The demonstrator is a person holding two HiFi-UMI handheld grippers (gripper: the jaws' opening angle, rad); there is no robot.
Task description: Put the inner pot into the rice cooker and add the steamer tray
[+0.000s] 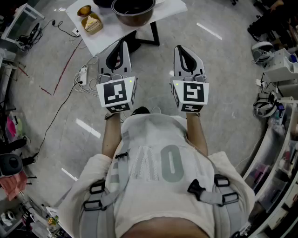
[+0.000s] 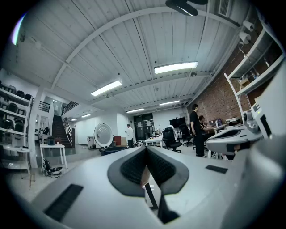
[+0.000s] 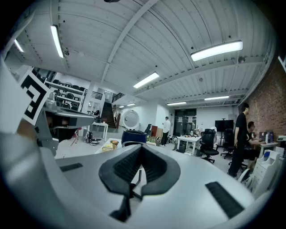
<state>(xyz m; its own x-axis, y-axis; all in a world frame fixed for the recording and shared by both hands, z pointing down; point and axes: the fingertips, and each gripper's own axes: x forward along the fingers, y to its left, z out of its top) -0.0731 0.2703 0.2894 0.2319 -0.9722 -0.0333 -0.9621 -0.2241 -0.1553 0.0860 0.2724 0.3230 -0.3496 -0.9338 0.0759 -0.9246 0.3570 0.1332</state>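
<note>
The inner pot (image 1: 132, 11), a dark round vessel, stands on a white table (image 1: 108, 36) ahead of both grippers, past their jaw tips and well apart from them. It lies forward of the gap between the two tools, closer to the line of the left one. In the left gripper view its dark rim (image 2: 112, 150) shows just beyond the jaw tips. In the right gripper view the pot (image 3: 134, 135) sits straight ahead, slightly left of where the jaws meet.

The left gripper (image 1: 122, 44) is held level with its jaws pressed together and nothing between the pads; its own view (image 2: 145, 148) shows the two dark pads meeting in a closed seam. The right gripper (image 1: 182, 49) is beside it, well apart from it, also level, jaws closed and empty (image 3: 141, 146).

Two small dishes (image 1: 91, 21) with food rest on the same table, to the left of the pot and forward-left of the left gripper. A power strip (image 1: 83, 74) with cables lies on the floor (image 1: 223, 69) just left of the left gripper.
</note>
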